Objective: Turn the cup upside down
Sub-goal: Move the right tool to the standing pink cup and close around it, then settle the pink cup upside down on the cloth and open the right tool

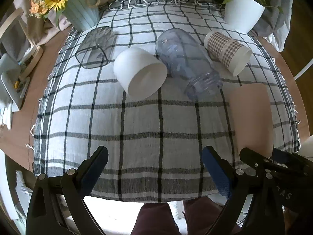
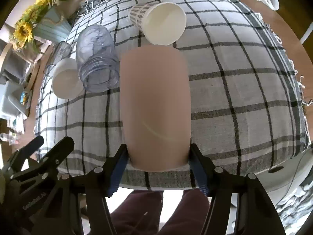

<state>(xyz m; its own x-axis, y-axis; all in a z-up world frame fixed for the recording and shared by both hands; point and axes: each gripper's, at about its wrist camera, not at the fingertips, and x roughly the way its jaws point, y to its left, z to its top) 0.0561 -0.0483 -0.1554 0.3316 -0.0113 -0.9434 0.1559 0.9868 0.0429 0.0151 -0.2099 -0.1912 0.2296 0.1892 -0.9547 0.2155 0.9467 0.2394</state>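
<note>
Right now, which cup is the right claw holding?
The pink cup, pinched between the right claw fingers. The white cup, checked cup and clear bottle lie loose on the cloth.

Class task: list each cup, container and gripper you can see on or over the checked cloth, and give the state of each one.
pink cup: gripped, mouth hidden.
right gripper: shut on pink cup.
left gripper: open, holding nothing.
white cup: on its side.
clear jar: on its side, lidless.
checked paper cup: on its side.
grey tumbler: lying down.
</note>
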